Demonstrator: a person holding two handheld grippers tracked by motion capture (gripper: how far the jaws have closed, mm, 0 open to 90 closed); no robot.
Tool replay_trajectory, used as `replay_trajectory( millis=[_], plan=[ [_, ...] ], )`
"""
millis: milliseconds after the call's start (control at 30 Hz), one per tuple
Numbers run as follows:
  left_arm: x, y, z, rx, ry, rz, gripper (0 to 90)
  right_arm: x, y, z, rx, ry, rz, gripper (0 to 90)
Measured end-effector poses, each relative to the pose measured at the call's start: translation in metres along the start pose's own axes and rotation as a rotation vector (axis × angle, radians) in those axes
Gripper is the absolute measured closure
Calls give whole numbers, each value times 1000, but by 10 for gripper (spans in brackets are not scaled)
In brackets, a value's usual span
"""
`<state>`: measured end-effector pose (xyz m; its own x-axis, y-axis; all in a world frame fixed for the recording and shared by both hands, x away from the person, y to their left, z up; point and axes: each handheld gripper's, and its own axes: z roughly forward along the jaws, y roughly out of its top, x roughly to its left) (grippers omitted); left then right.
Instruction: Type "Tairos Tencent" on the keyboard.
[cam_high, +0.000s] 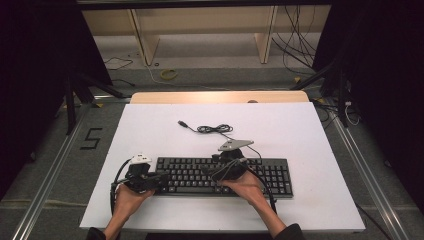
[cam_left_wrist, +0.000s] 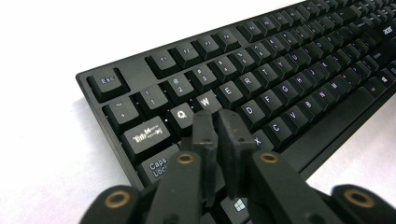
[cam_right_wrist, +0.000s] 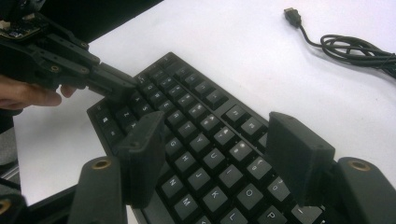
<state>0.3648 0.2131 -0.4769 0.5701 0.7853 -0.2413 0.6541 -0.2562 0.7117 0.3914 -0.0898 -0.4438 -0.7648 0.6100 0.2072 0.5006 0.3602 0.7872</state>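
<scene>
Black keyboard lies flat on the white bench, near its front edge, long side running left to right in the high view. Its cable is coiled on the bench behind it, ending in a free USB plug that lies apart from the keyboard.

Left gripper: positioned over the left end of the keyboard. In the left gripper view the fingers are clenched, pads together with nothing between them, and the tips sit over the letter keys just below the Q and W keys. Whether the tips press a key cannot be told. The right gripper view shows the same tips at the keyboard's far left corner.

Right gripper: held over the middle of the keyboard. Its fingers are released and stand wide apart, with rows of letter keys visible between them. They grasp nothing.

A hand holds each gripper from the front edge of the bench.
</scene>
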Motion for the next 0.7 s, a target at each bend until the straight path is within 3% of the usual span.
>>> replay_trajectory(
  millis=[700],
  plan=[
    [-3,0,9,31,13,26,892,0,-1,0,0,-5,0,379]
  ],
)
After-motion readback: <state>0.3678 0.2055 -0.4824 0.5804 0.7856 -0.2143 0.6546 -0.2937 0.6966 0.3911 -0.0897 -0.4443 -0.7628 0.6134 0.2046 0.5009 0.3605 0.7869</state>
